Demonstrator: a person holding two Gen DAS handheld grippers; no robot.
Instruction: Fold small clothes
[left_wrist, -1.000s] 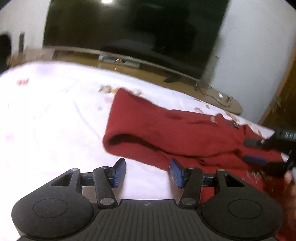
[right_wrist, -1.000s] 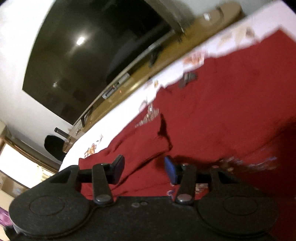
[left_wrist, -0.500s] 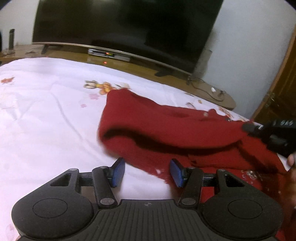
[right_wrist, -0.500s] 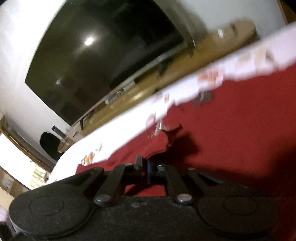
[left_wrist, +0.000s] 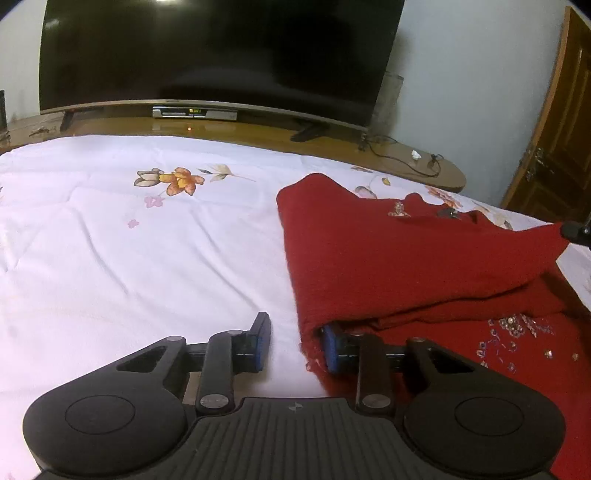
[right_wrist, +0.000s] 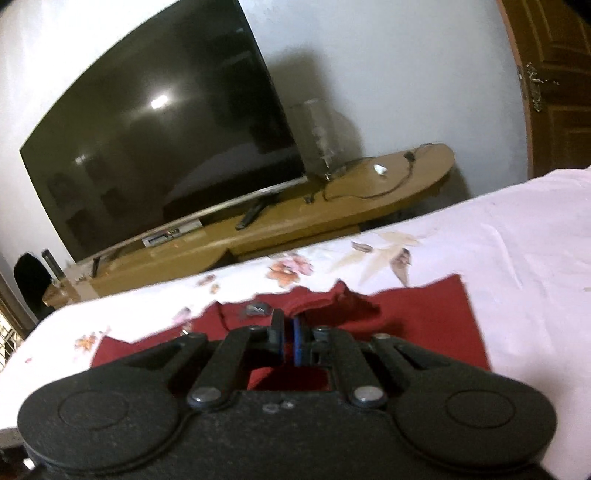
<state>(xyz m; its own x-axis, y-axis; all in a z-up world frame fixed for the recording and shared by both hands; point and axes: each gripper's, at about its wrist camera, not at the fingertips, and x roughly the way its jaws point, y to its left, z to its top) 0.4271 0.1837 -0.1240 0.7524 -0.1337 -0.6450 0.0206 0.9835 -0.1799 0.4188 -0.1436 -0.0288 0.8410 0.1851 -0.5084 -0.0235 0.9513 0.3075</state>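
Big change on the right: the right gripper (right_wrist: 287, 341), jaws wide apart 1 second ago, is now clamped tight on an edge of the red garment (left_wrist: 406, 254) and is lifting it, so that side pulls up in a taut ridge toward the right edge of the left wrist view. The garment lies on the white floral bedsheet (left_wrist: 110, 258), well to the right of centre, its sequinned part (left_wrist: 517, 332) nearest the camera. Over to the left gripper (left_wrist: 295, 341): its jaws are closing, 1 blue pad already tucked under the garment's near corner, the other on bare sheet with cloth between them, not yet pinched. That makes 1 corner secured and 1 about to be, which looks like the setup for carrying this edge over into a fold.
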